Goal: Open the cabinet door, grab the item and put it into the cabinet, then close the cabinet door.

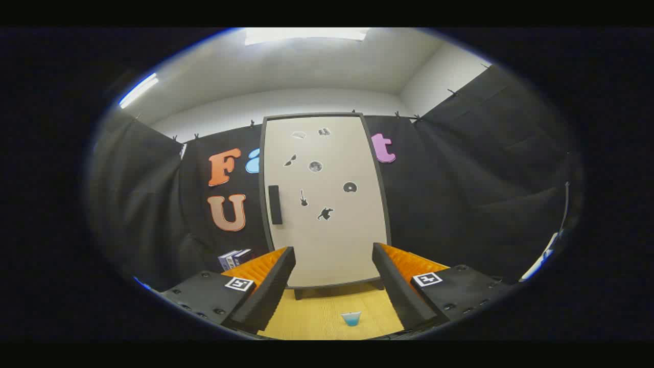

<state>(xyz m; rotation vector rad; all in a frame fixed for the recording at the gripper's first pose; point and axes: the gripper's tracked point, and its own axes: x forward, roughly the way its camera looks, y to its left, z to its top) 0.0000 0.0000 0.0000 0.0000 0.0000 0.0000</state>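
Black cloth wall (485, 179) all round the booth, white ceiling above with a lit panel (305, 35) overhead and a strip light (138, 90) off to the left. Wooden tabletop (327, 312) below, pale yellow, running from the fingers up to the foot of the cabinet.

Cabinet (324, 199) upright at the far end of the table, straight ahead beyond the fingers. Door shut, pale cream face within a dark frame, raised on short dark feet. Dark vertical handle (275, 204) on the door's left side. Several small dark stickers (325, 213) scattered over the door face.

Books (234, 258) standing left of the cabinet base, against the cloth, partly hidden behind the left finger.

Gripper (333, 278) held level, aimed at the door, fingers spread wide apart, nothing between them, touching nothing.

Small blue cup (351, 318) on the tabletop, upright, in the gap between the two fingers, well short of the cabinet, clear of both fingers.
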